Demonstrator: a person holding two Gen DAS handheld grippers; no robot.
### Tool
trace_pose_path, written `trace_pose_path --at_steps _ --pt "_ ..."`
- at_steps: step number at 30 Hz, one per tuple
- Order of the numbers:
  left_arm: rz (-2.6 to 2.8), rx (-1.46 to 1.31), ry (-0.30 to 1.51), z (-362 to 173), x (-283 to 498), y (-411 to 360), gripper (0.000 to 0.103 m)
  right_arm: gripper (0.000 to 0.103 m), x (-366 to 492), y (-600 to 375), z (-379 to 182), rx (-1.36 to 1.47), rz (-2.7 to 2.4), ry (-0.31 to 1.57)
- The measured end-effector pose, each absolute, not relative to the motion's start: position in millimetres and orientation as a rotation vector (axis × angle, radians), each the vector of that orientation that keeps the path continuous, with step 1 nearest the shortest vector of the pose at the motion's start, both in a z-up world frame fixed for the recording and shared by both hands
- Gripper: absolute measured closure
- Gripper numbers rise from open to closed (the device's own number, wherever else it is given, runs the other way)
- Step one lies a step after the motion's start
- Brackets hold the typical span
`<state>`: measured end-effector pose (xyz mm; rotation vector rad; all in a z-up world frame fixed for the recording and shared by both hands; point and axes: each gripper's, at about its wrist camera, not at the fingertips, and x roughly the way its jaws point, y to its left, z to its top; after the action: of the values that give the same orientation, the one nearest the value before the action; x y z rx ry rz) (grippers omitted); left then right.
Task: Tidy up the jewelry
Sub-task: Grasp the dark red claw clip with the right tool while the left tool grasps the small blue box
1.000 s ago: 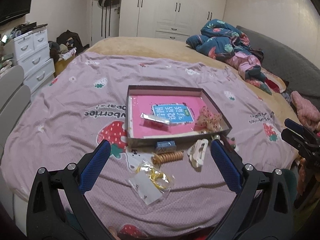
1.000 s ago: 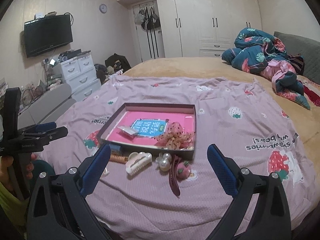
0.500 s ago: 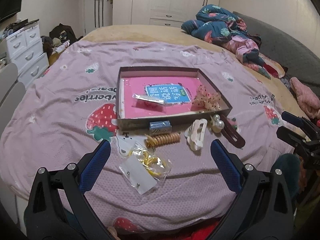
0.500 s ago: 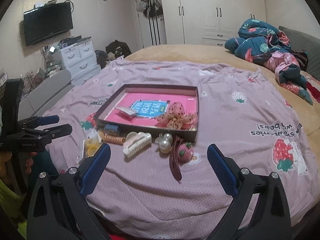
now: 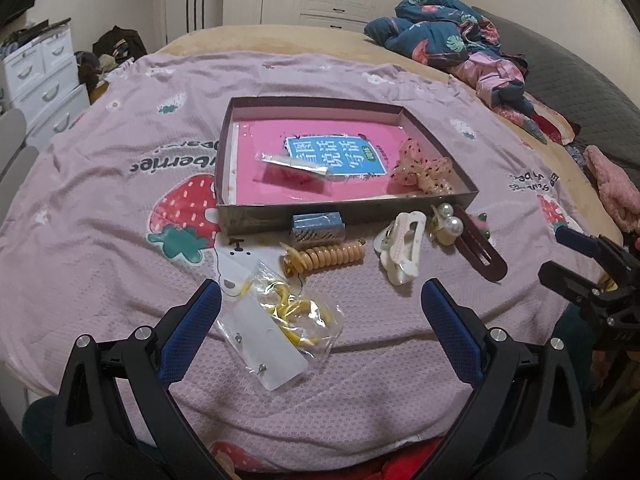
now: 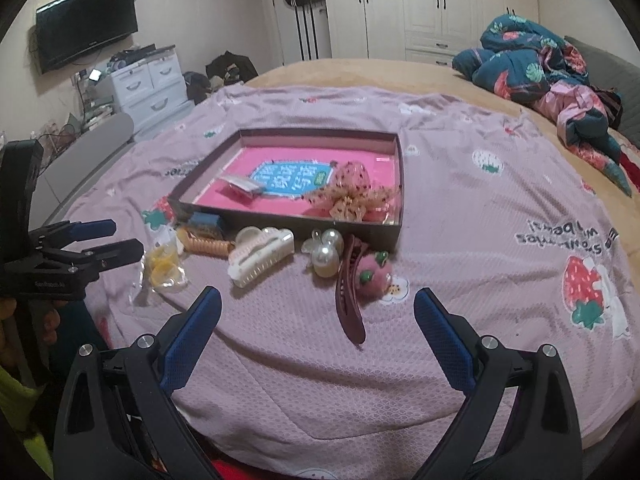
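Over the last 1 second both wide-open grippers have closed in on the strawberry-print purple bedspread, so the shallow brown cardboard tray with the pink liner and the loose pieces in front of it now loom larger in both views. In the left wrist view the clear plastic bag of yellow bands has slid down to about 6 o'clock, lying between the left gripper fingertips. In the right wrist view the long maroon hair clip now sits near centre, just beyond the right gripper.

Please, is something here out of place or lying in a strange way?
Yes. Most pieces lie loose on the bedspread outside the box: white clip, pearl clip, coil tie, yellow bag. Only the bow and a packet are inside.
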<state>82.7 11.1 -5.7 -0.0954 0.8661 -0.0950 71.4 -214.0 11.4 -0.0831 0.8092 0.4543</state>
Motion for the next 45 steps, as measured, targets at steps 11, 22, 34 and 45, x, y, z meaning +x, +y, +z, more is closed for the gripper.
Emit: trace_pose_path --at_steps 11,22,34,45 --pt "-0.076 -0.145 0.891 -24 110 22 0.009 0.064 105 -211 -36 -0.070 0.432 0.946" --pt "-0.072 -0.132 0.926 -37 142 14 0.013 0.091 129 -207 -59 -0.045 0.454 0.984" --pt "-0.077 -0.143 0.959 -54 165 8 0.047 0.094 112 -205 -55 -0.050 0.547 0.947" --pt "-0.097 -0.144 0.912 -46 153 11 0.064 0.094 96 -207 -42 -0.023 0.580 0.901"
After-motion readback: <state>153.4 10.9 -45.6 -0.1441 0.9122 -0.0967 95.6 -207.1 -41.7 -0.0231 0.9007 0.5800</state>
